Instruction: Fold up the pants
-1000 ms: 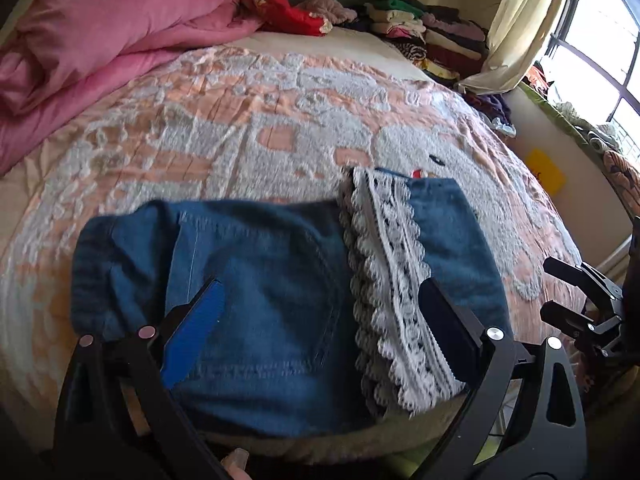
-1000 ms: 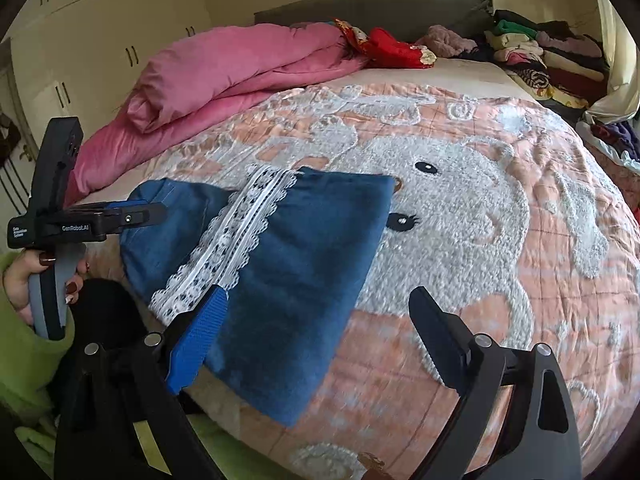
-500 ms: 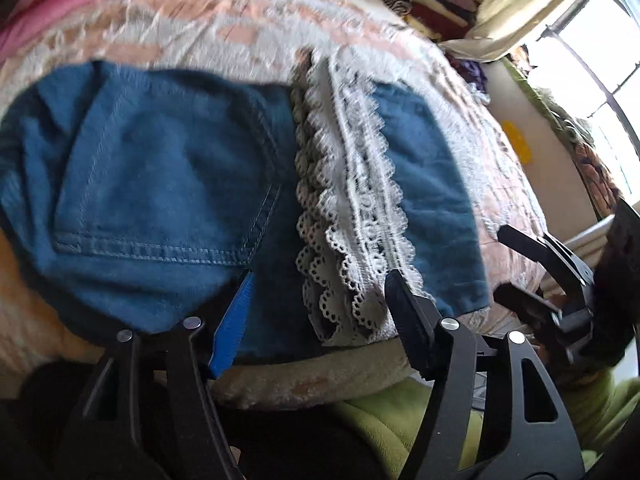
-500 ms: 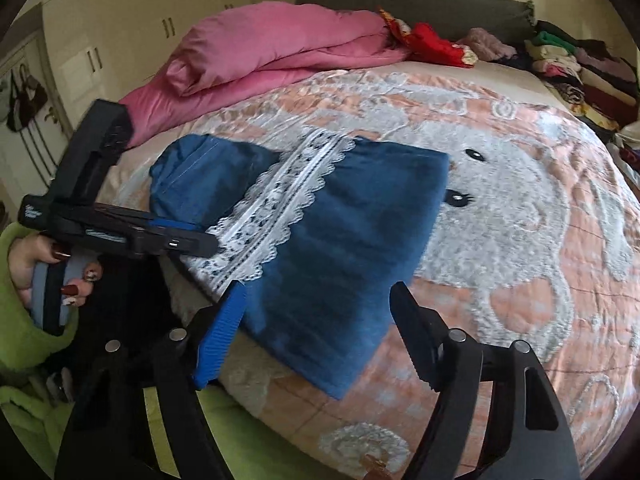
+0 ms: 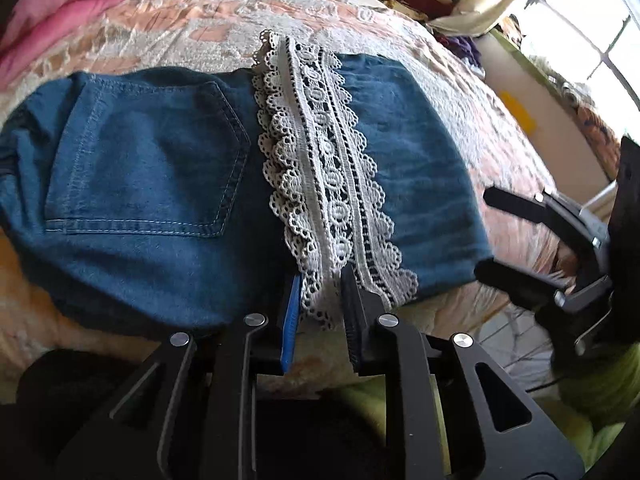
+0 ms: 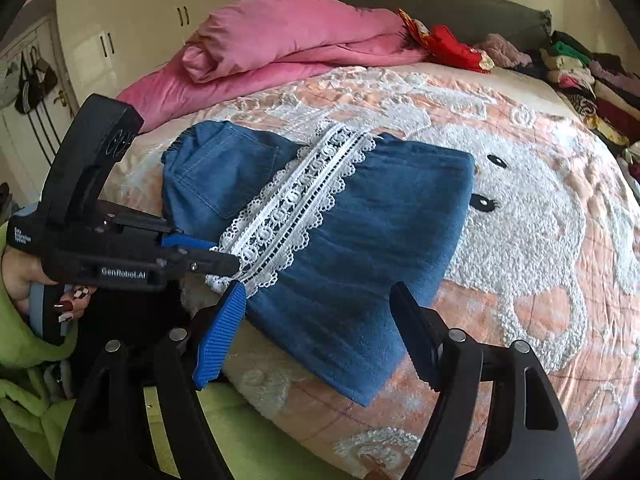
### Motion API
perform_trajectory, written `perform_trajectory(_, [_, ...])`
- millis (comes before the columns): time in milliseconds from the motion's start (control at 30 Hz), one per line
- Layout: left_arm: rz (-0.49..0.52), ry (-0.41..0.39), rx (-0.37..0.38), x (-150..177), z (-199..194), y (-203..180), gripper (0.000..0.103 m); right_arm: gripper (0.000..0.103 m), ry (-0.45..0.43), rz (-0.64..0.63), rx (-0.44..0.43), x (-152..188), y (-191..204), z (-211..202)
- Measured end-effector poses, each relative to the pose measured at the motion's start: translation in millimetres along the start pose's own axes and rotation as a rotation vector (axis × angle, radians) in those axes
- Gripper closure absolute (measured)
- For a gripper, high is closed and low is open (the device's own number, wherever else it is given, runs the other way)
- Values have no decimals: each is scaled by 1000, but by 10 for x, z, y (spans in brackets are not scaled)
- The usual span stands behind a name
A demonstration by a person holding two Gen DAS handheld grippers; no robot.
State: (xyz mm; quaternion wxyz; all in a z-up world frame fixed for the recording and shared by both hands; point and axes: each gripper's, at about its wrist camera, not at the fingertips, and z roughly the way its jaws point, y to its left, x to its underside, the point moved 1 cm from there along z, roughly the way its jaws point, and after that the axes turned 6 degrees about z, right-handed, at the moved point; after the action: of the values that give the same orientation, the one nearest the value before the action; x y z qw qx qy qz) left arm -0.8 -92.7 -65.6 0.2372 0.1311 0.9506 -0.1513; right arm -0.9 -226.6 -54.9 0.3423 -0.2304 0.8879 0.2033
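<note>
The blue denim pants [image 5: 152,208] lie folded on the bed, with a white lace hem [image 5: 328,168] across the middle; they also show in the right wrist view [image 6: 360,216]. My left gripper [image 5: 320,292] is closed on the near end of the lace hem at the bed's edge; it also shows in the right wrist view [image 6: 216,256]. My right gripper [image 6: 316,320] is open, hovering just above the near right corner of the pants; it also shows in the left wrist view [image 5: 492,236].
A pink duvet [image 6: 280,48] lies at the back left of the bed. Piles of clothes [image 6: 580,76] sit at the back right. The peach bear-pattern bedspread [image 6: 540,208] extends to the right. A wardrobe [image 6: 120,32] stands at left.
My left gripper moved in to the lace hem and closed on it. My right gripper moved closer to the near right corner of the pants and stayed open.
</note>
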Motion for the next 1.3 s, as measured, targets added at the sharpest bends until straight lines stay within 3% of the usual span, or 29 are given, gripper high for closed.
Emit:
perform_trajectory(33, [0, 0, -3, -1, 8, -1, 90, 41, 5, -2, 0, 3, 1, 14])
perform_trajectory(267, [12, -1, -19, 4, 38, -21, 81, 43, 140, 10, 72, 151, -113, 311])
perform_trajectory(800, [13, -39, -46, 15, -115, 8, 60, 41, 115, 68, 56, 97, -152, 166])
perform_trajectory(1033, [7, -79, -62, 12, -270, 44, 50, 26, 80, 76, 68, 30, -170, 18])
perform_trajectory(1300, [-2, -112, -84, -11, -399, 84, 43, 25, 53, 71, 84, -66, -144, -69])
